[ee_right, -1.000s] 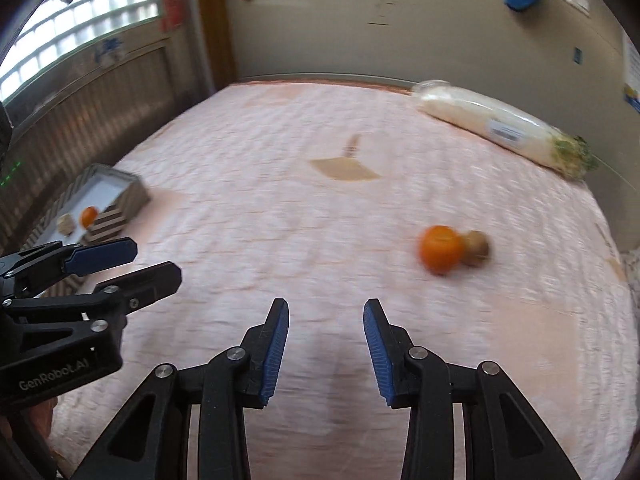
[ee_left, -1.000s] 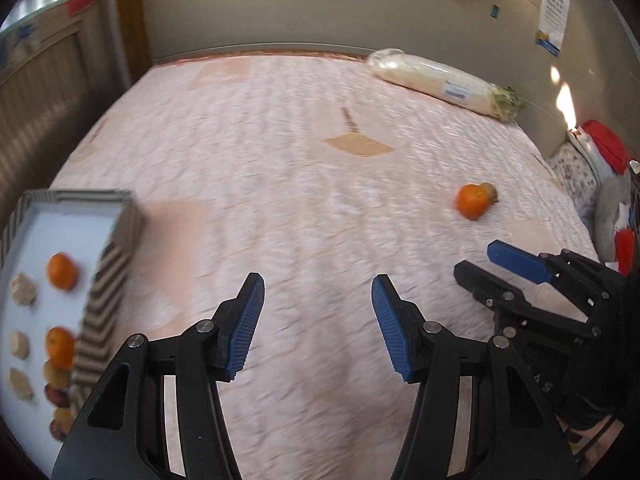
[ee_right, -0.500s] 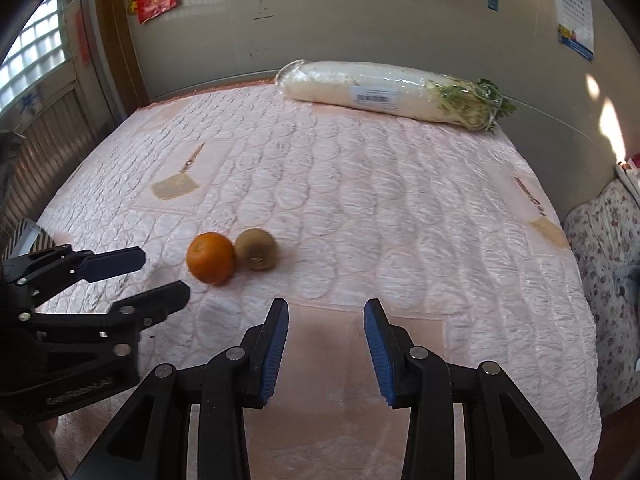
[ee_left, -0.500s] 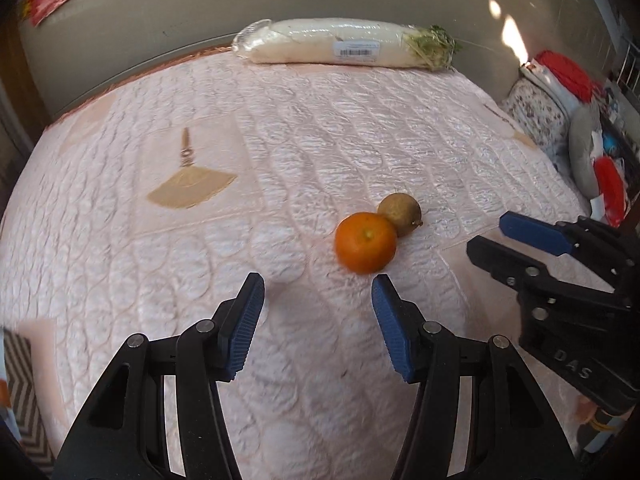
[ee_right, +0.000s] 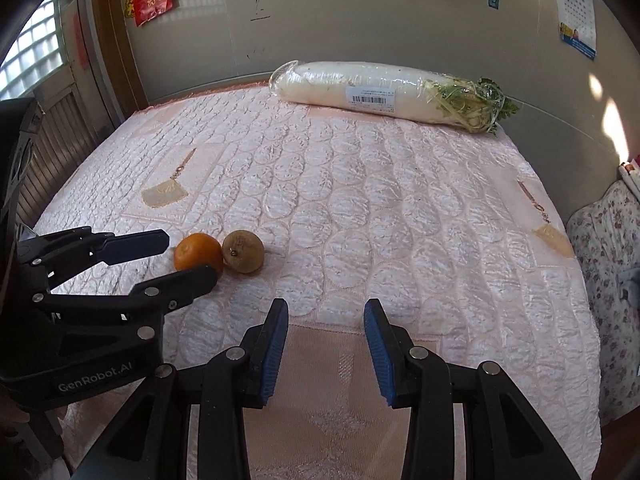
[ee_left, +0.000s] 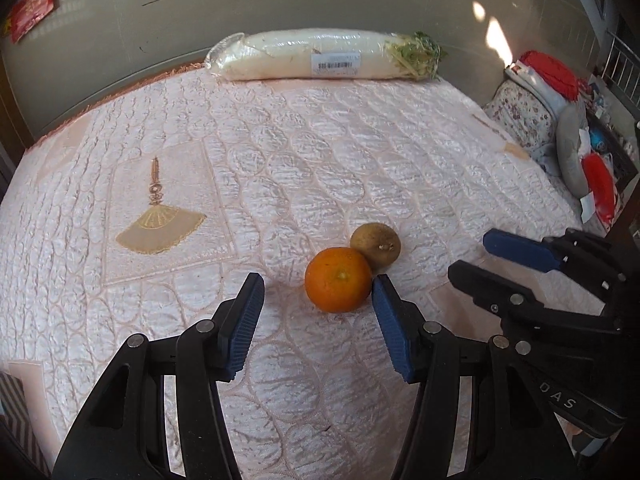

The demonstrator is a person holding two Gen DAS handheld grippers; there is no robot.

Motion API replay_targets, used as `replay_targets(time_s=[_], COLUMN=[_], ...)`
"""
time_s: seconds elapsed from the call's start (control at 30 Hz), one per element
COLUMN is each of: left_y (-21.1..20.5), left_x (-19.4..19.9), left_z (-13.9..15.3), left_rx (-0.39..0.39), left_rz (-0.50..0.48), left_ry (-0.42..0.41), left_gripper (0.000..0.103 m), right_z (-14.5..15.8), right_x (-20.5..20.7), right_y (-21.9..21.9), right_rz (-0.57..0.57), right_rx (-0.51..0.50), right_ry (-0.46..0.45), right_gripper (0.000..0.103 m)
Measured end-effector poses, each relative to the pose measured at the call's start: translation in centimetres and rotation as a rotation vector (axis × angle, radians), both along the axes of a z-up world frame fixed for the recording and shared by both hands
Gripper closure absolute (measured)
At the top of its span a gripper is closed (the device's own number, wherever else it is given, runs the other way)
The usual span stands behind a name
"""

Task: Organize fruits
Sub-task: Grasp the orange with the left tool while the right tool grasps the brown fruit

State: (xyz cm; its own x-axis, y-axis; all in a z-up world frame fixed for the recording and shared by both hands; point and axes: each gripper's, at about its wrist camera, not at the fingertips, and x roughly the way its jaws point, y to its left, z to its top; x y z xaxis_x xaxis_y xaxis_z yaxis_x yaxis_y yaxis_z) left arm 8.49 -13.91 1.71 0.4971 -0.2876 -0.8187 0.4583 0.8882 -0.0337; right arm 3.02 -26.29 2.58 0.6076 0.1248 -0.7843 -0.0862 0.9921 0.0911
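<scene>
Hovering low over the pink quilted bed (ee_left: 320,168), the left tongs (ee_left: 318,312) stand released, nothing between the pads; the orange (ee_left: 338,279) sits just ahead of the tips, toward one o'clock from their midpoint, close beside the right-hand blue pad (ee_left: 390,332). Whether that pad already brushes the peel is hard to tell from this angle. Touching the orange at its two o'clock lies a brown kiwi (ee_left: 376,245), so the pair rests as one cluster well apart from the wrapped white radish (ee_left: 320,56) lying along the wall at twelve o'clock. That closeness probably explains the approach: the tongs come in from the near side, spread wide enough to take the orange alone without nudging the kiwi.

The right tongs (ee_right: 326,336) are also released and empty, narrower in their gap, held over bare quilt with the fruit off at ten o'clock in their own view. They seem parked as a bystander, or waiting for the kiwi.

Both tools pitch steeply downward toward the bed, side by side, the left one's fingers reaching level with the fruit in the right wrist view.
</scene>
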Motion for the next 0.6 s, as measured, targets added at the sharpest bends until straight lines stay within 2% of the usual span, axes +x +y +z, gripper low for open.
replay_targets(time_s=[0.27,0.3,0.4,0.6], left_y=[-0.5,-0.4,0.6,3.7], left_x=[0.7,0.8,0.9,0.0], left_z=[-0.5,-0.4,-0.2,0.5], left_rx=[-0.013,-0.021,-0.038,-0.032], left_rz=[0.010,0.012,0.033,0.129], left_ry=[0.005,0.010,0.020,0.011], left_gripper=[0.047,0.049,0.071,0.071], right_z=[-0.1,-0.1,0.0,0.5], right_x=[0.1,0.2,0.4,1.7], right_y=[0.0,0.0,0.4,2.8], right_rz=[-0.001,0.001,0.012,0.092], right_rx=[-0.008,-0.004,0.010,0.007], right_ry=[0.002,0.000,-0.011,-0.022], right_gripper=[0.065,0.065,0.065,0.065])
